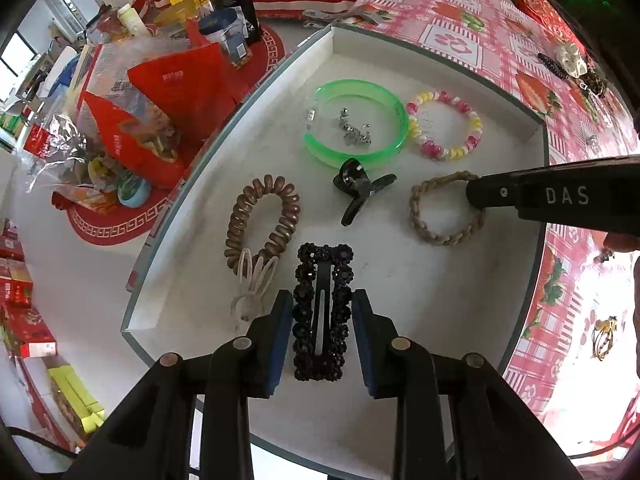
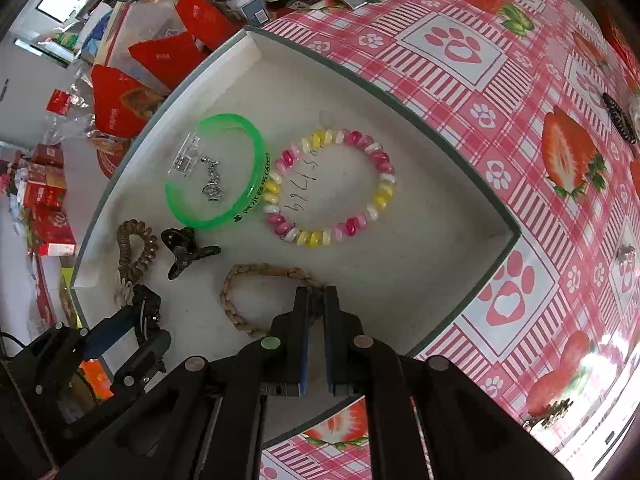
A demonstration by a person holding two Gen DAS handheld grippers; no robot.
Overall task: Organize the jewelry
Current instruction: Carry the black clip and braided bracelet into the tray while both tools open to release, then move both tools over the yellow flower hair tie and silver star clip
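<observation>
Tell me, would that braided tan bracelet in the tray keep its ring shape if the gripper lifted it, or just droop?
Probably droop. The braided bracelet looks like woven cord, and its loop already lies uneven on the tray, so it is likely soft. It also seems light, being thin with nothing solid on it. The right gripper is closed on one strand, so the rest would likely hang below.

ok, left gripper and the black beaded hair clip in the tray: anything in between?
Nothing visible. The black beaded hair clip lies on the tray floor directly between the left gripper's open fingers, gaps on both sides. Nearest neighbor, the white bunny clip, sits just outside the left finger.
</observation>
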